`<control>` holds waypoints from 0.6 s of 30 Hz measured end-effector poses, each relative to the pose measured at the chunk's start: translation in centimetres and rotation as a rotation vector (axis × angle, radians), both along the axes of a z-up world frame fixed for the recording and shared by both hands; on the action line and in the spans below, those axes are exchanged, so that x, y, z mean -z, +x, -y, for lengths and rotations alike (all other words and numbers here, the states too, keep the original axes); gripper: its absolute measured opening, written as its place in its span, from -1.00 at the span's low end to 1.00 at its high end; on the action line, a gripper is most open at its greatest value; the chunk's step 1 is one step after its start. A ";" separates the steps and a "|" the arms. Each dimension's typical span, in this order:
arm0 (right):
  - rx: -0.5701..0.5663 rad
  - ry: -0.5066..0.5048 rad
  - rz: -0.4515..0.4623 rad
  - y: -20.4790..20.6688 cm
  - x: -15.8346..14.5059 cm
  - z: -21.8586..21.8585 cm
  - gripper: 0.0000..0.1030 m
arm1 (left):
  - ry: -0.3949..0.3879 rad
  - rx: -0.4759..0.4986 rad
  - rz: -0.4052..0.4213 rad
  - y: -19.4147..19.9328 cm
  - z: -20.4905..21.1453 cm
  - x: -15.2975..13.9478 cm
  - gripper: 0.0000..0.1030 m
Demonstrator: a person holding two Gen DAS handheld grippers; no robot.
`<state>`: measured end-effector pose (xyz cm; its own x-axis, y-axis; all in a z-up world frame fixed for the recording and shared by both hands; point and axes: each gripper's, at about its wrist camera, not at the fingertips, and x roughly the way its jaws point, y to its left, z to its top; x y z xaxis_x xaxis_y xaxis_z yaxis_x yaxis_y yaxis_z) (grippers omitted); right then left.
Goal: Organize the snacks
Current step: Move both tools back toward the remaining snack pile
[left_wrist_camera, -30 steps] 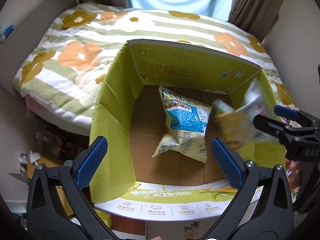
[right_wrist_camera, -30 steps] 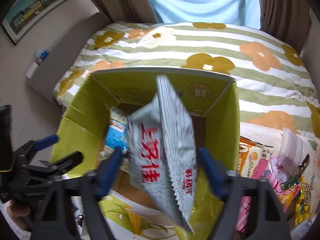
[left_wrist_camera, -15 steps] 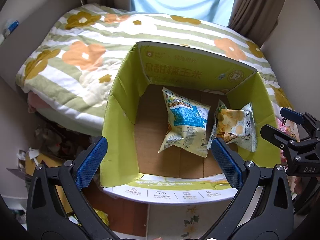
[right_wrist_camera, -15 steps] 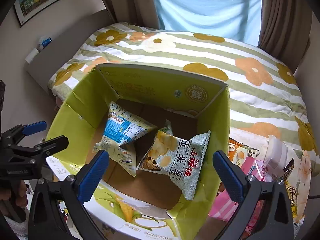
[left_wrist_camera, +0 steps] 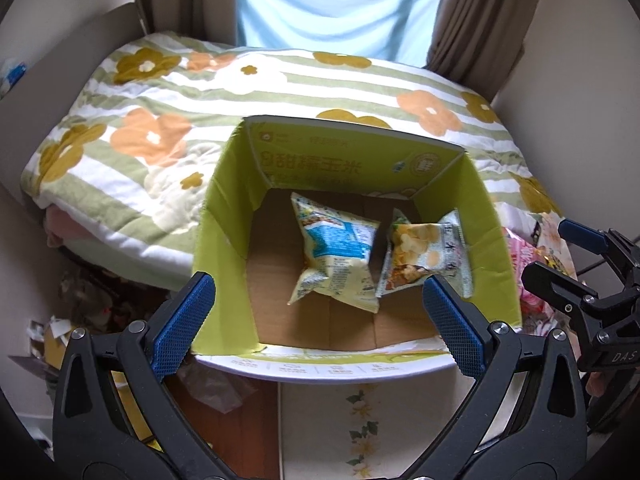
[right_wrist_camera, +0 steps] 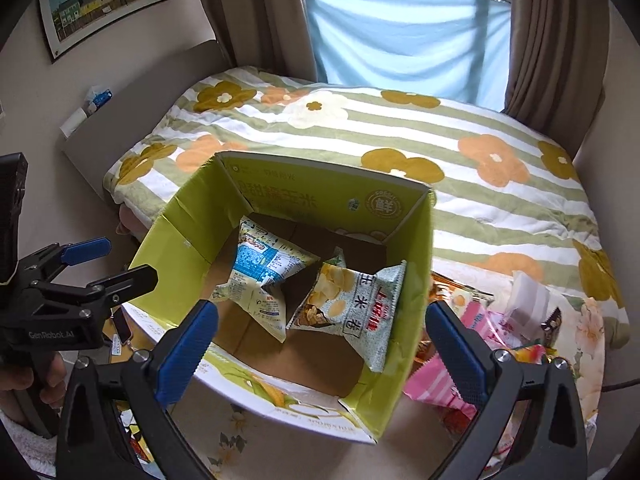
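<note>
A green cardboard box (left_wrist_camera: 224,224) stands open beside a bed covered with a striped, flowered blanket (left_wrist_camera: 168,92). Two snack bags lie on the box's brown floor. The blue and yellow bag (left_wrist_camera: 336,256) sits near the middle, and the pale bag with red lettering and a picture of chips (right_wrist_camera: 356,300) lies to its right, leaning against the right wall of the box. The two bags touch along one edge.

The left gripper (left_wrist_camera: 320,320) hangs above the near edge of the box with its blue-padded fingers (left_wrist_camera: 184,320) spread wide and nothing between them. The right gripper (right_wrist_camera: 324,348) is also spread wide and empty, hovering over the near right corner of the box. In the left wrist view the right gripper shows at the far right edge, its jaws apart. In the right wrist view the left gripper shows at the left edge, with a hand (right_wrist_camera: 24,380) gripping its handle.

To the right of the box, outside it, a heap of other snack packets (right_wrist_camera: 496,328) lies on a flowered surface: a pink striped bag, an orange one and a whitish one among them. A framed picture (right_wrist_camera: 104,0) hangs on the wall, and brown curtains (right_wrist_camera: 256,16) frame a window covered with a pale blue cloth (right_wrist_camera: 400,36).
</note>
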<state>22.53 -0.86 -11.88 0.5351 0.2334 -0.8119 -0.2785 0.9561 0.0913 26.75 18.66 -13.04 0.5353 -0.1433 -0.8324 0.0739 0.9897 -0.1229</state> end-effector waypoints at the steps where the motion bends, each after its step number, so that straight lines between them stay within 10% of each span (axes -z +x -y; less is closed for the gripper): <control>1: 0.005 -0.002 0.010 -0.5 -0.4 0.3 1.00 | -0.005 0.010 0.003 -0.2 0.4 -0.1 0.99; 18: 0.144 0.024 0.098 -5.8 -3.4 14.3 1.00 | -0.084 0.140 0.033 -3.4 13.2 -2.2 0.99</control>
